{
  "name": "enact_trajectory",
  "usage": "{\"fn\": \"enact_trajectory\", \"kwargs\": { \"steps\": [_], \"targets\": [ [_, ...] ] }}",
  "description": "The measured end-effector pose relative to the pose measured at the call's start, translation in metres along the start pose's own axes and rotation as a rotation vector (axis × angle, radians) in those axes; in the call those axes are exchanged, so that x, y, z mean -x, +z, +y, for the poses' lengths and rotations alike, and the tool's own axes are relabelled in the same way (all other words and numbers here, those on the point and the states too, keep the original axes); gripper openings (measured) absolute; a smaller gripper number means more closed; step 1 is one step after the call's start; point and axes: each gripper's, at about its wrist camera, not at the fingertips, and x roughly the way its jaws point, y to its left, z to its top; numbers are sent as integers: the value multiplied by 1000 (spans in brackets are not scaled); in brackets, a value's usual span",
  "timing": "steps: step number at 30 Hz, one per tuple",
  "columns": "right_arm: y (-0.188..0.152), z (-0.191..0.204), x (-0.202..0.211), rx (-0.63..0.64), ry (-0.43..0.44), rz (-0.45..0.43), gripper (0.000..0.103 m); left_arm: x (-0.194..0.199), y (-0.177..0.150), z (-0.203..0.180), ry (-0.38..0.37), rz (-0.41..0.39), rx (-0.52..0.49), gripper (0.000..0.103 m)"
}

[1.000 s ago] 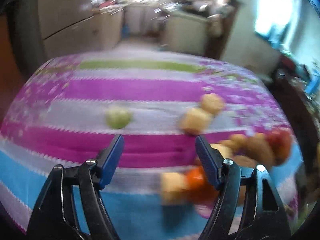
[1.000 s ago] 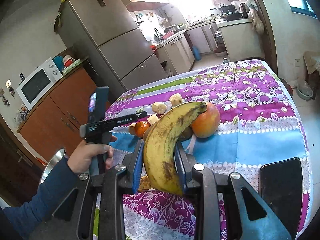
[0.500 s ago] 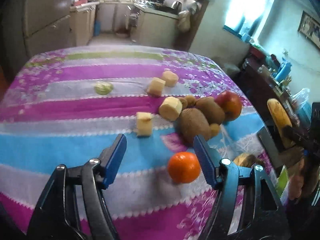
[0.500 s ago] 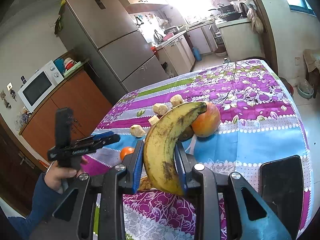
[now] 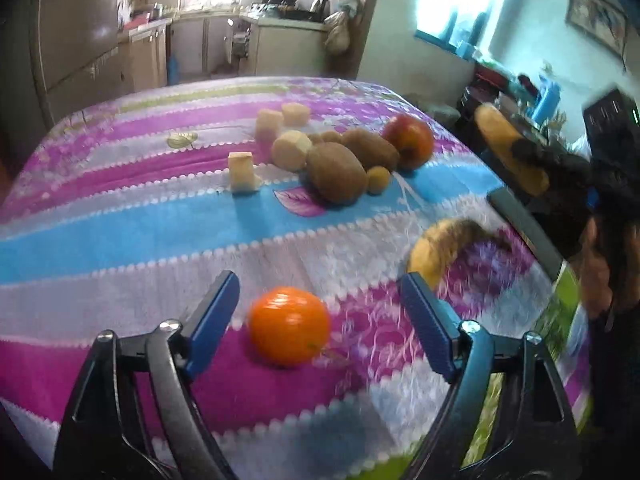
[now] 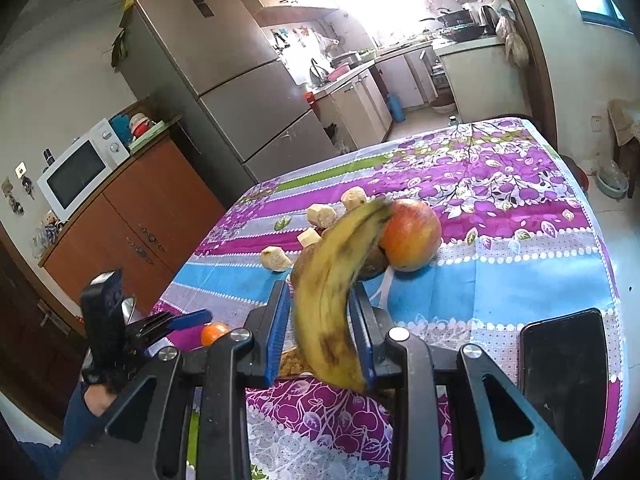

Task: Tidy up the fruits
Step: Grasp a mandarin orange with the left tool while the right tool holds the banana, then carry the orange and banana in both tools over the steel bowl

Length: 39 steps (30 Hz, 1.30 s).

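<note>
Banana (image 6: 332,300) sits clamped upright between the right gripper (image 6: 322,332) pads, above the near edge of the tabletop (image 6: 520,264). Left gripper (image 5: 320,320) gapes wide, its blue pads flanking an orange (image 5: 289,326) resting on the striped cloth, apparently not touching it.

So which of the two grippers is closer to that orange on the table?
Left. The left gripper is open with the orange between its fingers; the right gripper, holding a banana, sits off to the orange's side.
</note>
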Motion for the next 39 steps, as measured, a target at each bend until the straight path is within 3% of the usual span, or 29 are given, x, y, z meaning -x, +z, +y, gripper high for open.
{"fn": "enact_trajectory", "kwargs": {
  "steps": [3, 8, 14, 19, 21, 23, 28, 34, 39],
  "targets": [
    [0, 3, 1, 7, 4, -5, 34, -2, -7, -1, 55, 0, -27, 87],
    [-1, 6, 0, 29, -4, -5, 34, -9, -7, 13, 45, 14, 33, 86],
    [-3, -3, -9, 17, -39, 22, 35, -16, -7, 9, 67, 34, 25, 84],
    [-5, -7, -14, 24, -54, 40, 37, -22, -4, 20, 78, 50, 65, 60],
    [-5, -8, -15, 32, -61, 44, 38, -30, -3, 27, 58, 85, 94, 52],
    [-5, -8, -16, 43, -54, 59, 39, -30, -1, 27, 58, 81, 94, 52],
    [-8, 7, -26, 161, -13, 183, 42, -39, 7, 23, 69, 110, 61, 55],
    [-16, 30, -34, 422, -84, 339, 45, -36, 3, 22, 62, 105, 42, 52],
    [-30, 36, -59, 607, -137, 496, 45, -34, 4, 30, 47, 95, 72, 43]
  ]
}}
